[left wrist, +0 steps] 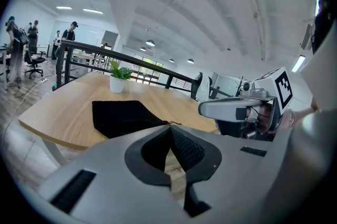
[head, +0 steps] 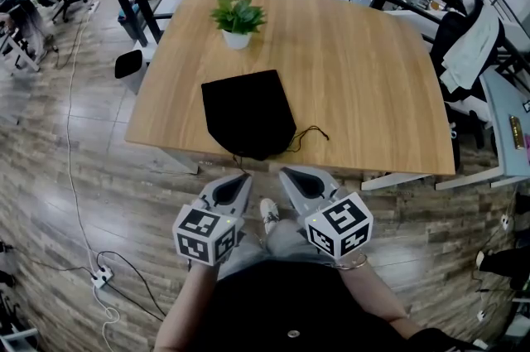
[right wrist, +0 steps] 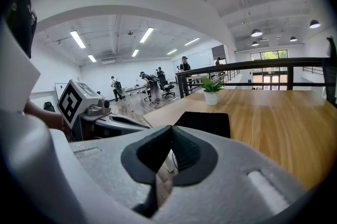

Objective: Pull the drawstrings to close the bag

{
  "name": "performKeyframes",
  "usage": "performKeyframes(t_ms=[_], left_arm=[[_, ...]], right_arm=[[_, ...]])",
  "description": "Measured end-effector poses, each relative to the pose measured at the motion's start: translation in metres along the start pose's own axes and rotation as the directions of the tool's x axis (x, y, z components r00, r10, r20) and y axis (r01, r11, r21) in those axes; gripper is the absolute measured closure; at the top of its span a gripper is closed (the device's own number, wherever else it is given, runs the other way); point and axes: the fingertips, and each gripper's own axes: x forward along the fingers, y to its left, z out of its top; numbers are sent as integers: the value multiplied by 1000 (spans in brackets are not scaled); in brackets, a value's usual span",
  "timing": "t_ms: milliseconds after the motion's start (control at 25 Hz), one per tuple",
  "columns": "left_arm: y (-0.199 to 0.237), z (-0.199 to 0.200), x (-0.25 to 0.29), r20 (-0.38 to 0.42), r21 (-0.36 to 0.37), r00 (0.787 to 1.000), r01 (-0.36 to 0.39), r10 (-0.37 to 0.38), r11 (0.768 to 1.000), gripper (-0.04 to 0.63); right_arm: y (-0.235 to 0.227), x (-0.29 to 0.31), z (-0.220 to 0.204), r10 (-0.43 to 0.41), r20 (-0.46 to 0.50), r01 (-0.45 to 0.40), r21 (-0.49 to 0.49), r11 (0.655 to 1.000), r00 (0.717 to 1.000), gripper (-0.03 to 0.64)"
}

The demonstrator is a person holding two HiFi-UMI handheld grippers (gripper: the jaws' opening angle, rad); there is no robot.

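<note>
Black bag (head: 248, 120) flat on worktop (head: 373, 85), near end at worktop's near edge. I see drawstrings (head: 308, 135) trailing loose off bag's right side. Potted plant (head: 237, 17) beyond bag, apart from it. My left tool (head: 242, 176) and right tool (head: 287, 172) both closed, nothing between jaws, side by side short of worktop edge, above floor (head: 99, 176).
</note>
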Motion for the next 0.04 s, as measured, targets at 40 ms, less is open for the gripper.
performKeyframes(t_ms=[40], left_arm=[[0,0,1,0,2,1000,0,0,1000,580]], right_arm=[[-1,0,0,-1,-2,1,-1,1000,1000,620]])
